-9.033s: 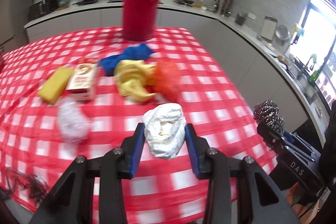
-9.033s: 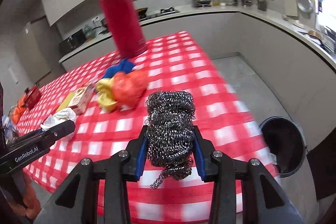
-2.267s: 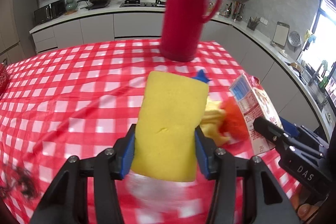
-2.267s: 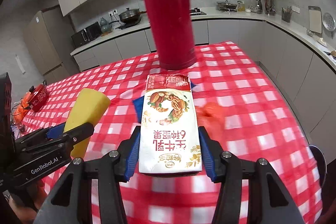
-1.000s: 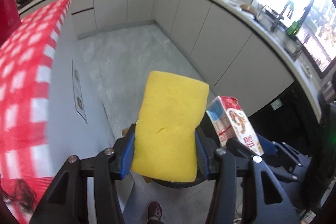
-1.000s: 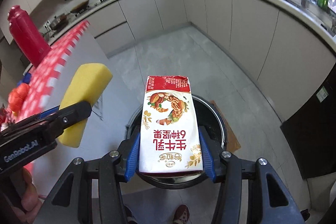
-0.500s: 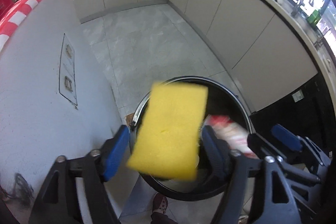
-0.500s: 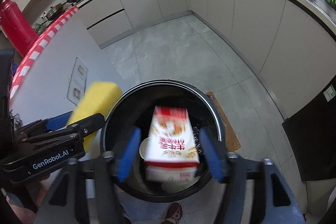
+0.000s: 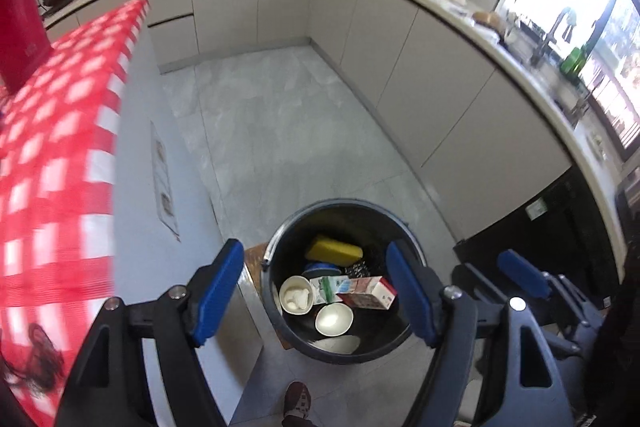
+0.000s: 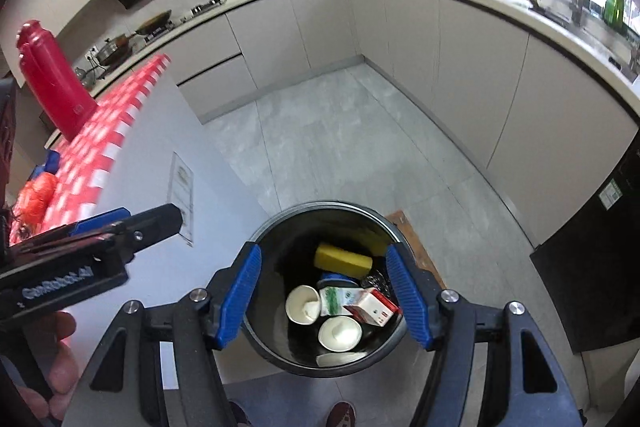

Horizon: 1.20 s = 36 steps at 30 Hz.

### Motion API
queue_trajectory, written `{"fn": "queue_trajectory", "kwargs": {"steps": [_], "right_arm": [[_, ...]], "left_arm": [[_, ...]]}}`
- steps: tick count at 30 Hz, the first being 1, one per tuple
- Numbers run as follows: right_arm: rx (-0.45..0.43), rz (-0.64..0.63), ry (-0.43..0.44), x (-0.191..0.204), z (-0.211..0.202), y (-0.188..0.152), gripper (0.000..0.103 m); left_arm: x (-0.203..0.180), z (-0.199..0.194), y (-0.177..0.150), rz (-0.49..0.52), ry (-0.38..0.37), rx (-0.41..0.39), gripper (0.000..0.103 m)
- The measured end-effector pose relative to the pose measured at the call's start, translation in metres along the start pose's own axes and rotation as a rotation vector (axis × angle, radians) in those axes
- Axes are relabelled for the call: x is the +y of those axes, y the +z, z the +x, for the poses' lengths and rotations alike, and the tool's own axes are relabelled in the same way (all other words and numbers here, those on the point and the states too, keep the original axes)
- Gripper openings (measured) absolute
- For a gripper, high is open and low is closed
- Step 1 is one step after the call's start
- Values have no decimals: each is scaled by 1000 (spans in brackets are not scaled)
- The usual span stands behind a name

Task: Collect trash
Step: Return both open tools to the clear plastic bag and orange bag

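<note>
Kitchen floor: bin (image 10: pixel 276 349) holds sponge (image 10: pixel 342 256), carton (image 10: pixel 372 307) (cups too); both claws apart, empty.

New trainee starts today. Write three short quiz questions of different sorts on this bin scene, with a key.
1. True or false: the left gripper holds the yellow sponge.
2. Multiple choice: where does the red-and-white carton lie? A) on the checked tablecloth B) inside the black bin C) on the grey floor beside the bin
3. Fill in: the tall red flask stands on the ____.

Key
1. False. Its jaws have just been opening and now stand open with nothing between them; the sponge lies in the bin. The right gripper is empty too.
2. B, next to two white paper cups.
3. The checked tablecloth.
</note>
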State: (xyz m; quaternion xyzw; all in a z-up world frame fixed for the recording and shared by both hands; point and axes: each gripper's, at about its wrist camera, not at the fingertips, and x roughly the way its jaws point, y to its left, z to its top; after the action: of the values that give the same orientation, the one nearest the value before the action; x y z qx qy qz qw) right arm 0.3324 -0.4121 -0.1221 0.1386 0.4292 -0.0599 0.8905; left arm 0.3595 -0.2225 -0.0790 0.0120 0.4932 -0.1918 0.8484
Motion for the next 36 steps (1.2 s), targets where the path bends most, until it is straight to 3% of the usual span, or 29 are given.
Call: {"fn": "queue_trajectory", "kwargs": {"steps": [4, 14, 26, 36], "right_arm": [[-44, -23, 35, 30, -24, 5, 67], [-116, -110, 170, 135, -63, 10, 67], [-106, -234, 290, 274, -70, -4, 68], [-101, -285, 317, 363, -66, -15, 72]], "left_arm": [[19, -32, 6, -13, -7, -41, 76], [103, -92, -4, -93, 103, -131, 76], [221, -150, -31, -223, 234, -181, 76], [311, -182, -55, -300, 307, -212, 76]]}}
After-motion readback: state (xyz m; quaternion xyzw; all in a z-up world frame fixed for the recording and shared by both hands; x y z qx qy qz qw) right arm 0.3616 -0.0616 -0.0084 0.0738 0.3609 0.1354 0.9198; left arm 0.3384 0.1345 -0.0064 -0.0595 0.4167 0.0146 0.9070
